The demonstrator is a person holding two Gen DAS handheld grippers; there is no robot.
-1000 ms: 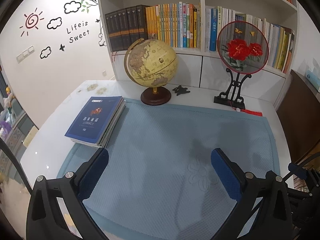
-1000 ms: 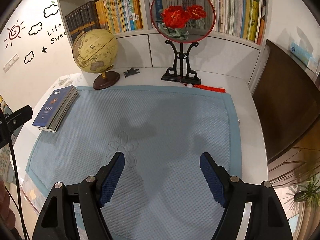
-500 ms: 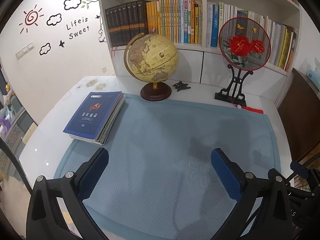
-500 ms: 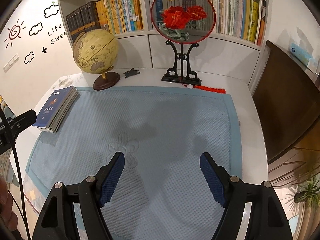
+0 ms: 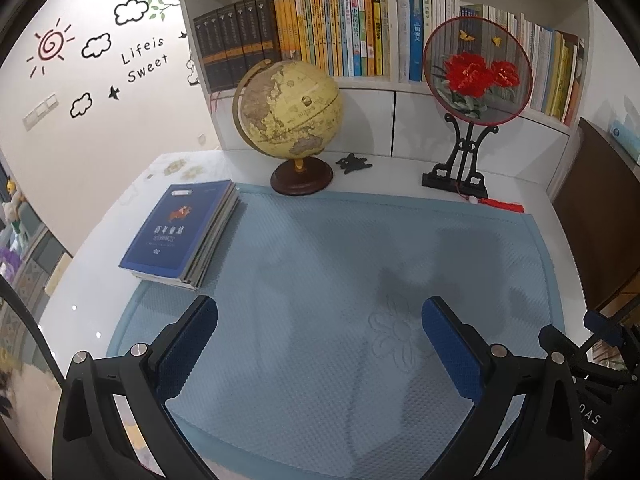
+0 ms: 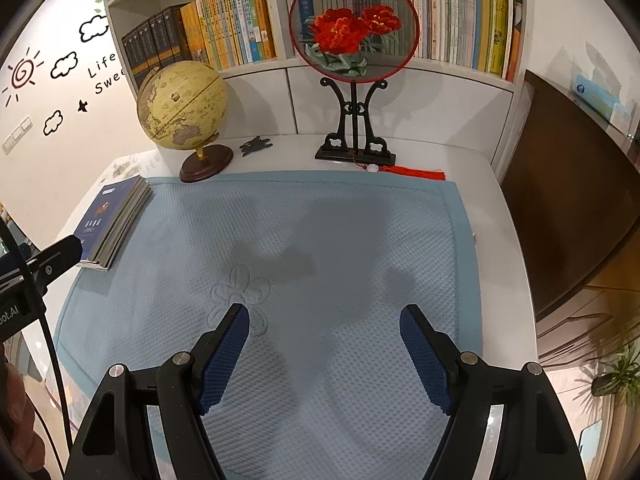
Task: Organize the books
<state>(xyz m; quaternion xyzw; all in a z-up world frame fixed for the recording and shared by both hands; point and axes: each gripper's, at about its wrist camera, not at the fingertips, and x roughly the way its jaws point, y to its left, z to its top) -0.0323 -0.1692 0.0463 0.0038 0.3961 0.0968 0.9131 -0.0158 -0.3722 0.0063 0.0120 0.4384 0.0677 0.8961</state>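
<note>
A flat stack of books (image 5: 182, 230) with a dark blue cover on top lies at the left edge of the light blue mat (image 5: 340, 280); the same stack of books (image 6: 114, 222) shows at the left of the right wrist view. My left gripper (image 5: 320, 320) hovers open over the mat, nothing between its blue pads, the stack ahead and to its left. My right gripper (image 6: 324, 328) is open over the mat's (image 6: 320, 240) near middle, empty. The left gripper's black body pokes in at the left edge of the right wrist view.
A globe (image 5: 290, 114) on a wooden base stands behind the mat, a small black figurine (image 5: 354, 162) beside it. A round red-flower fan on a black stand (image 5: 476, 76) is at the back right with a red tassel (image 5: 502, 204). Bookshelves (image 5: 332, 32) full of upright books line the wall. A dark cabinet (image 6: 568, 200) borders the right.
The left wrist view has tilted slightly, so the book stack and globe sit a little lower and farther left in it. The right wrist view is unchanged.
</note>
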